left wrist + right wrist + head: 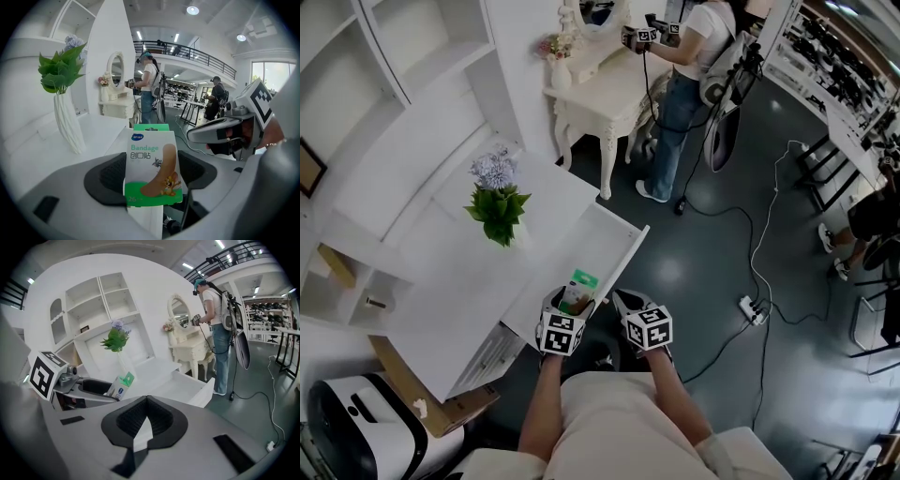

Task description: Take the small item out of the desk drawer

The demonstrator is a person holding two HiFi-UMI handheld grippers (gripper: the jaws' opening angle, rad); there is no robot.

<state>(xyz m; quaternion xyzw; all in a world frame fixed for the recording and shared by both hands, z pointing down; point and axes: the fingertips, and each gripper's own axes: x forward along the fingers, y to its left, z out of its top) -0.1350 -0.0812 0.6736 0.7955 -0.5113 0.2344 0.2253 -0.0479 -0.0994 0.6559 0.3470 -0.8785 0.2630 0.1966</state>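
A small white-and-green bandage box (pixel 152 168) stands upright between the jaws of my left gripper (pixel 151 176), which is shut on it. In the head view the box (pixel 580 281) is held by the left gripper (pixel 577 302) above the near end of the open white desk drawer (pixel 592 242). My right gripper (pixel 623 302) hovers just to the right of it, beside the drawer's front corner. In its own view the right gripper (pixel 146 400) is shut with nothing between its jaws, and the box (pixel 120 385) and drawer (pixel 190 385) show beyond.
A white vase of green leaves and pale flowers (pixel 499 208) stands on the desk top. A person (pixel 684 84) works at a white vanity table (pixel 600 94) farther off. Cables and a power strip (pixel 750 307) lie on the dark floor. Cardboard (pixel 441 405) leans at the lower left.
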